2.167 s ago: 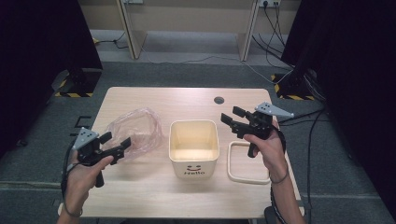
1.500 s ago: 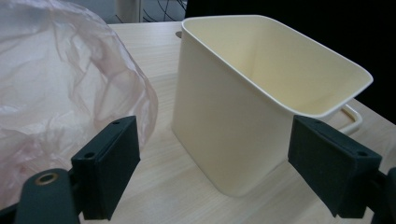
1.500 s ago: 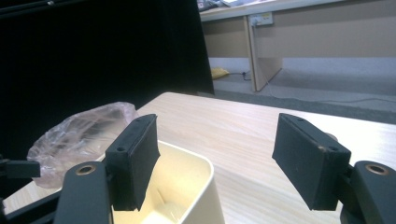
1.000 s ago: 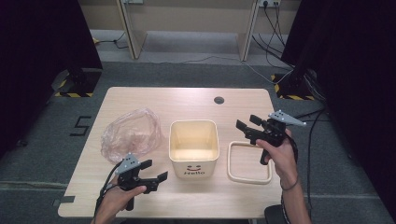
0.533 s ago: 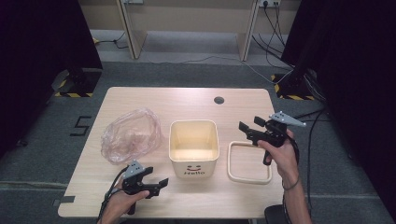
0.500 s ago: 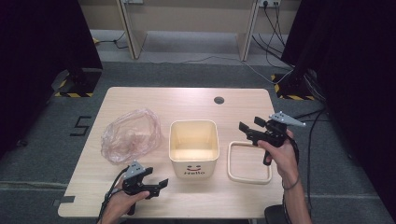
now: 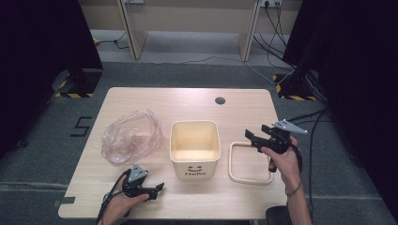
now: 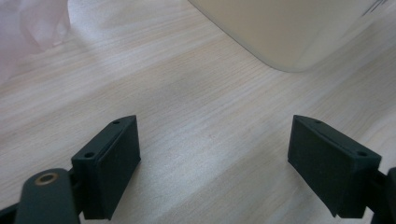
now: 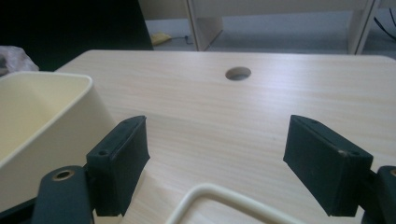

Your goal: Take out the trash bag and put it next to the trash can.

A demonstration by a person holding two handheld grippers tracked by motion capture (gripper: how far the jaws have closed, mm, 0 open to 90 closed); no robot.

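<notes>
A cream bin (image 7: 195,148) with a smiley and "Hello" on its front stands in the middle of the table; its corner (image 8: 285,32) and its left wall (image 9: 42,121) show in the gripper views. A crumpled clear plastic bag (image 7: 131,136) lies to its left. A cream square frame (image 7: 251,163) lies flat to its right, its rim (image 9: 219,196) under the right jaws. My left gripper (image 7: 157,190) rests low near the table's front edge, open, with bare wood between its jaws (image 8: 215,154). My right gripper (image 7: 251,137) hovers open above the frame's far side (image 9: 215,154).
The wooden table (image 7: 187,103) has a round cable hole (image 7: 219,100) at its back. Black stands with hazard-striped bases (image 7: 75,82) flank the table on the grey floor. Cables (image 7: 211,58) run across the floor behind.
My left gripper has left the bag and moved down to the table's front edge, then slid slightly left. My right gripper has dropped a little toward the frame.
</notes>
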